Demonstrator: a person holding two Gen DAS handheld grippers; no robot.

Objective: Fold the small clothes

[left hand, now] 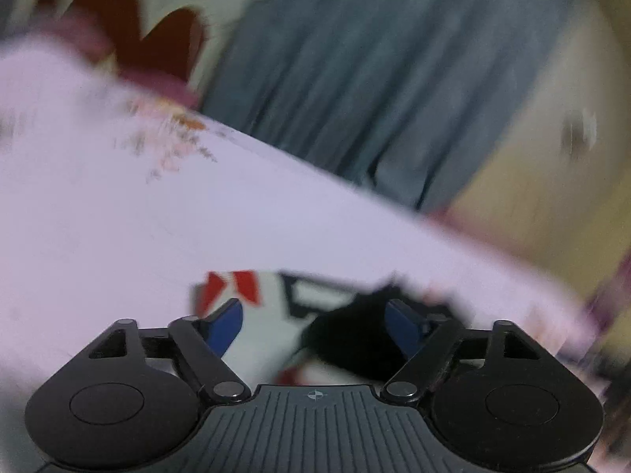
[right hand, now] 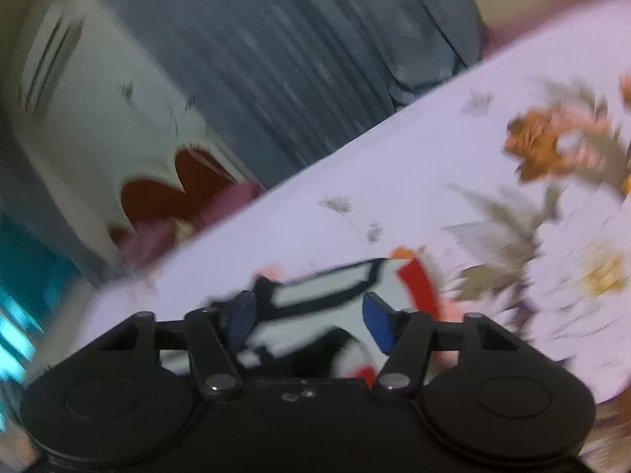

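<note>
Two grippers: both over one garment
left gripper (left hand: 313, 321): fingers wide, garment (left hand: 268, 307) between, pads not pressing
right gripper (right hand: 311, 319): fingers apart, not clamped
surface: floral sheet (right hand: 414, 181), blurred

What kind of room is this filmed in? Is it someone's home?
Most likely a bedroom in a home. The small garment lies on a floral bedsheet spread over what looks like a bed, grey-blue curtains hang behind it, and a pale cupboard stands beside them. The pictures are blurred, so this is a fair guess.
</note>
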